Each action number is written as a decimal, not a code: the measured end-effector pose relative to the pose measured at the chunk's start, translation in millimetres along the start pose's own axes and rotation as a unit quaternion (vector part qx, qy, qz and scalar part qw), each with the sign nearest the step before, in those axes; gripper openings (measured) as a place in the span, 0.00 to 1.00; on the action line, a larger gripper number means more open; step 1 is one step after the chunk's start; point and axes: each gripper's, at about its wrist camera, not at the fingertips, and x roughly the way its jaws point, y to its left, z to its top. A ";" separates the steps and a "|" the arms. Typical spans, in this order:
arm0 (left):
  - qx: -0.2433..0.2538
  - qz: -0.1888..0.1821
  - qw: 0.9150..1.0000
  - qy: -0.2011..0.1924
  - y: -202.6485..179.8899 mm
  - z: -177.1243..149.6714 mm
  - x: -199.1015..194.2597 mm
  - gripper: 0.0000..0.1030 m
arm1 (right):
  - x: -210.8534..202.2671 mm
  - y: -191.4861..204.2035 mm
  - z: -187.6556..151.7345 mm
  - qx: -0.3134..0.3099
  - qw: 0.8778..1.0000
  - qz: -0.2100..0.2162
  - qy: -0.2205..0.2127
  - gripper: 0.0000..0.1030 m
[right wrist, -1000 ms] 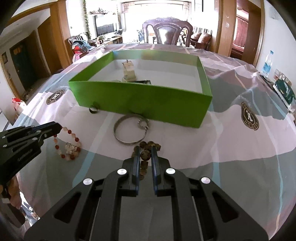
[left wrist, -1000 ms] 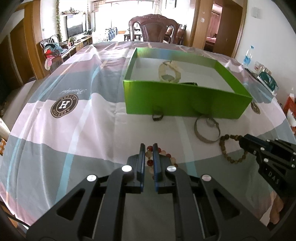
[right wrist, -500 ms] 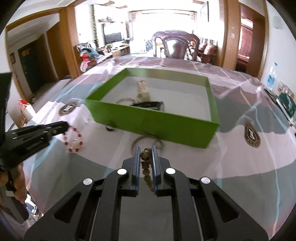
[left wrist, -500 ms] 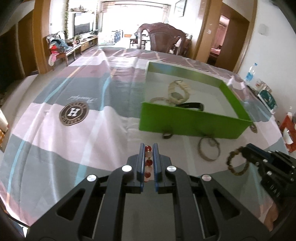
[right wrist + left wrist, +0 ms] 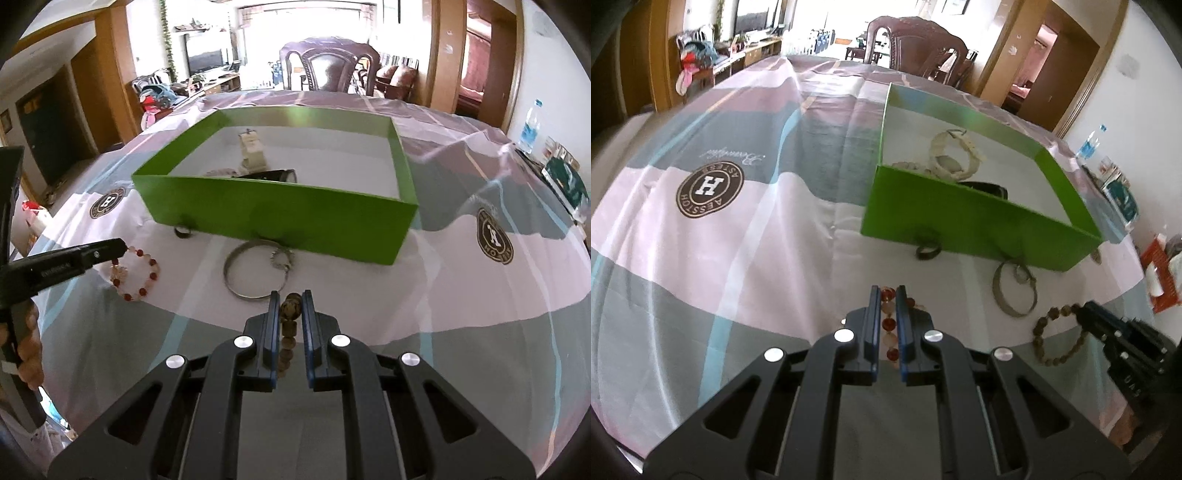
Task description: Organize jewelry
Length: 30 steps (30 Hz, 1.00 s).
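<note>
A red and pale bead bracelet [image 5: 888, 325] is clamped between the nearly closed jaws of the left gripper [image 5: 887, 291], and its loop is seen hanging from the tip in the right wrist view [image 5: 135, 275], clear of the tablecloth [image 5: 738, 240]. A brown wooden bead bracelet [image 5: 290, 314] is pinched in the narrow gap of the right gripper [image 5: 290, 297]; in the left wrist view its loop [image 5: 1060, 336] is seen dangling from that gripper's tip [image 5: 1086, 310].

Beyond both grippers a green box [image 5: 280, 218] is placed on the cloth, open at the top. Inside it, a cream watch [image 5: 955, 157], a pale bead string [image 5: 908, 167] and a dark watch [image 5: 271, 174] are seen, gathered toward the near wall on the left gripper's side.

Just ahead of the right gripper, between it and the box, a thin metal bangle [image 5: 255, 271] with a small charm is laid flat on the cloth. A dark ring [image 5: 183, 231] is found against the foot of the box's near wall, ahead of the left gripper. Part of a hand [image 5: 27, 343] is seen around the left gripper's handle
</note>
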 end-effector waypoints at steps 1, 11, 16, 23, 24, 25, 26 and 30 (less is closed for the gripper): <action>-0.005 -0.005 1.000 0.000 1.3 2.3 -0.3 0.08 | -1.0 -1.0 0.1 0.001 1.000 0.000 -0.002 0.11; 0.007 0.020 1.000 0.005 -3.7 -5.6 -2.1 0.08 | 0.8 -10.9 -3.3 0.007 1.000 -0.017 0.004 0.11; 0.047 -0.010 0.999 0.019 -27.4 -29.5 -7.4 0.08 | 13.0 -16.4 -11.6 0.011 0.999 -0.026 0.026 0.11; 0.078 -0.013 0.996 0.044 -43.7 -46.0 4.0 0.11 | 18.7 -23.7 -18.4 0.020 0.998 -0.032 0.042 0.12; 0.077 -0.004 0.996 0.044 -43.3 -46.0 5.7 0.15 | 18.5 -24.7 -19.0 0.020 0.998 -0.034 0.042 0.16; 0.078 0.002 0.996 0.044 -43.6 -47.3 6.3 0.27 | 18.3 -25.7 -19.5 0.021 0.998 -0.038 0.042 0.24; 0.080 0.007 0.996 0.041 -43.4 -47.7 6.8 0.33 | 18.1 -27.0 -20.0 0.021 0.998 -0.040 0.041 0.28; 0.091 0.014 0.995 0.042 -50.2 -49.1 10.3 0.36 | 20.0 -28.7 -21.1 0.022 0.998 -0.044 0.044 0.29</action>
